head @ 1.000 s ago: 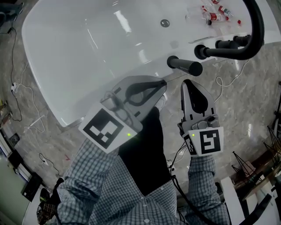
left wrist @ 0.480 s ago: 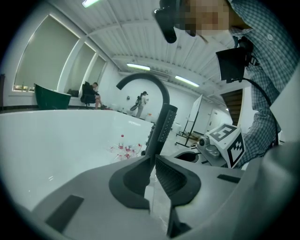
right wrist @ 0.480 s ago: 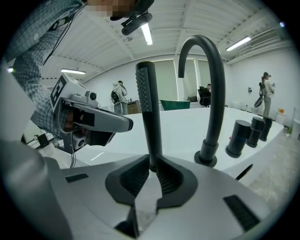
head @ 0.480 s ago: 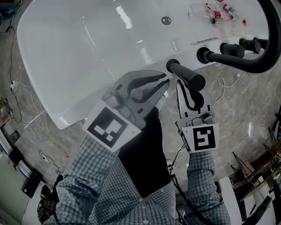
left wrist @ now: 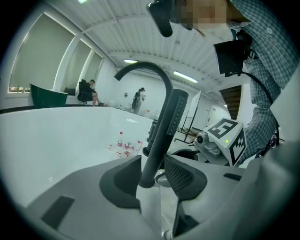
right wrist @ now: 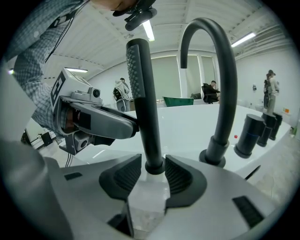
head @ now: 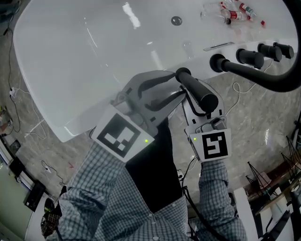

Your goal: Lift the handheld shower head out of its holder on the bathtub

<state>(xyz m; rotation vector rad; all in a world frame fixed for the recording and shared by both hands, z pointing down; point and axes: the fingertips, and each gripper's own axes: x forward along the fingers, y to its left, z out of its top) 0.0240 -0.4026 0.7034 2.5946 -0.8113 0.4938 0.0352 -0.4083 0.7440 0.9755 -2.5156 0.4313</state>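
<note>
Both grippers have been closing in on the shower head (head: 197, 92) over the last second, and the left gripper (head: 179, 85), whose curved fingers were meeting at the tips, is now showing them parted. That slim, matte black wand is standing upright in its round holder (right wrist: 154, 166) on the rim of the glossy white bathtub (head: 70, 70), one side of it carrying a strip of fine dotted nozzles. The left gripper's grey jaws are standing apart with the wand's stem rising between their dark, cross-hatched pads, close on both sides but with a sliver of light showing. The right gripper (right wrist: 153, 176) is reaching in from the opposite side, its ribbed pads likewise parted and bracketing the collar at the wand's foot without visibly pressing on it. Just beside the wand, a black tubular spout (right wrist: 220, 70) is arching high over the tub, and stubby black cylindrical knobs (head: 251, 56) are lining the rim beyond it. Small clear bottles with red caps (head: 233, 13) are lying scattered in the tub's far end. Checked sleeves (head: 103, 188) are leading down to the square-marked cubes, above a veined grey stone floor (head: 263, 122).
</note>
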